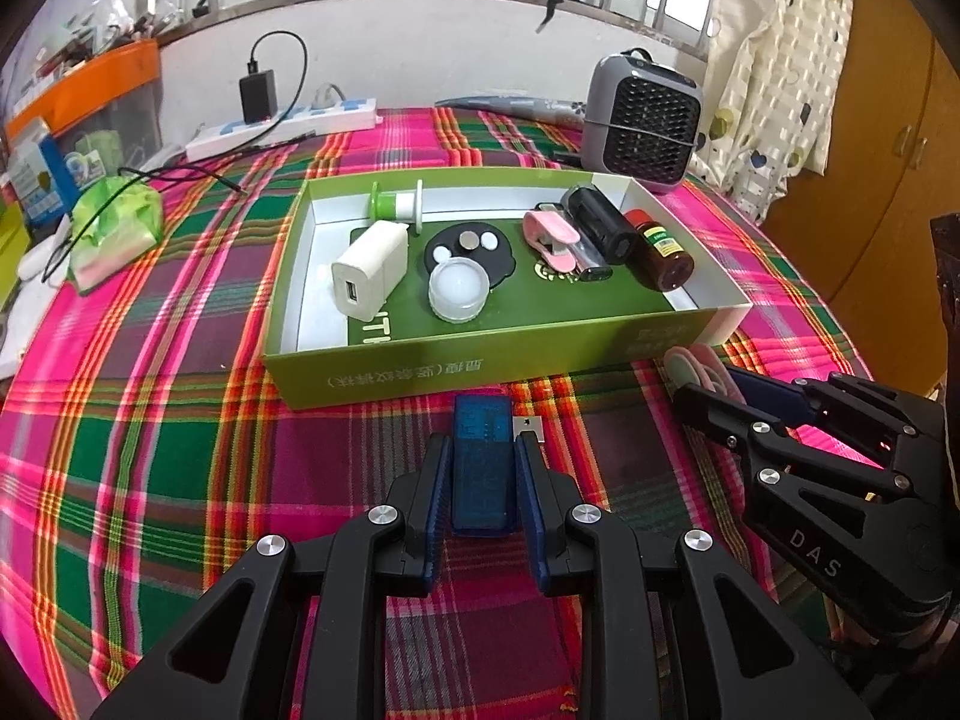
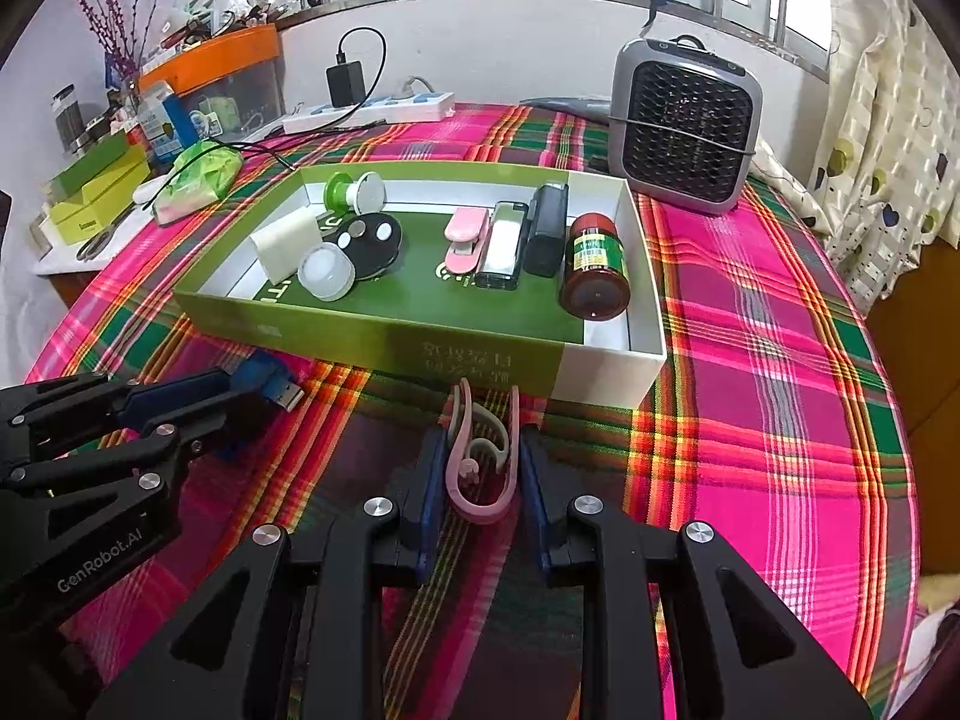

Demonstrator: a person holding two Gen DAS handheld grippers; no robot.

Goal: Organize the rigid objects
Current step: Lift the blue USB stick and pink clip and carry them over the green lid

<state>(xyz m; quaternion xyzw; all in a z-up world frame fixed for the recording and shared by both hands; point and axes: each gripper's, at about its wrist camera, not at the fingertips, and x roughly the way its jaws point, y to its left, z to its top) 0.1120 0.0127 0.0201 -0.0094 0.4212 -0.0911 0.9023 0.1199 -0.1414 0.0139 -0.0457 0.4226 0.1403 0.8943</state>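
Box [image 1: 480, 354] lies just ahead of both grippers; left gripper [image 1: 483, 468] clamps blue USB stick [image 1: 480, 468] lengthwise; right gripper [image 2: 477, 462] clamps pink clip [image 2: 480, 468].

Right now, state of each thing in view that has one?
left gripper: shut on the blue USB stick, connector bare
right gripper: shut on the pink clip
green box: open, no lid on
brown bottle: capped, lying on its side in the box
black adapter: plugged into the power strip
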